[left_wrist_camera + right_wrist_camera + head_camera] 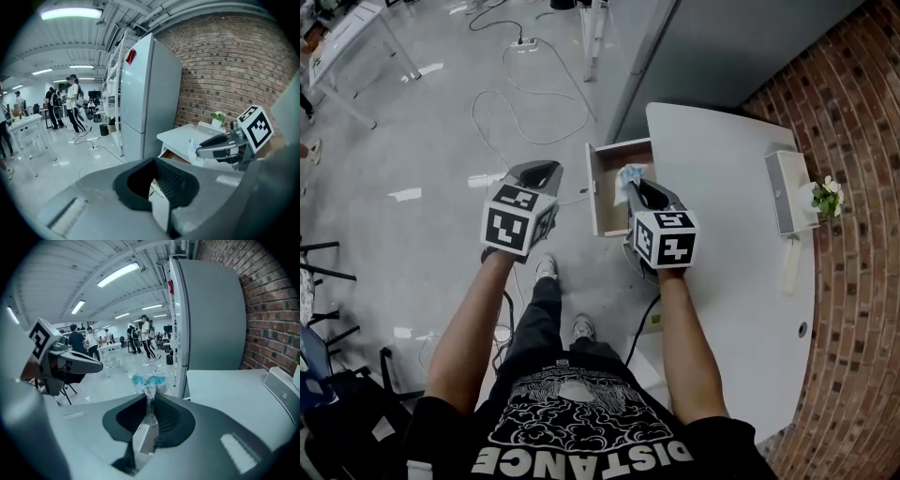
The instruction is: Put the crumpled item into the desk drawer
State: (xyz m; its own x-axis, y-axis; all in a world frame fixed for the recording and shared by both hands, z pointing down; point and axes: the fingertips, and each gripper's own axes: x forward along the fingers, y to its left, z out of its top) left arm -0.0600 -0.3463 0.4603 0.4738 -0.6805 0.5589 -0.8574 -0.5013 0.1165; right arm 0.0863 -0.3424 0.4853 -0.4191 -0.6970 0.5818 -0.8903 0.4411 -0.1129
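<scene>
Ok so quick one, L to R. My left gripper (pixel 546 170) hangs off the tabletop's left edge, over the floor (pixel 412 141), fingers pressed together w/ nothing in them afaict. Next over, the drawer (pixel 596 192) stands pulled open out of the desk (pixel 722 178), under the tabletop's left edge near its far corner. My right gripper (pixel 637 184) is right above it, fingers pinching the crumpled item (pixel 630 174), a white and teal wad that pokes out past the tips. So it's over the drawer's mouth, not in it yet. At the tabletop's right edge sit a white box (pixel 786 187) and a small plant (pixel 828 197), well clear.

Step in hand imo: lower and drop. I'd bring the tips down between the drawer walls before letting go, bc a light wad can drift or catch the rim. Aim for the middle, away from the tabletop's lip, and spread the fingers fully so it doesn't cling to a pad.

Views: only the head view gives the drawer's whole outline. The right gripper view shows the pinch itself up close, but I can't make out the drawer there. The left gripper view catches it side-on, the wad hanging over the open drawer.
</scene>
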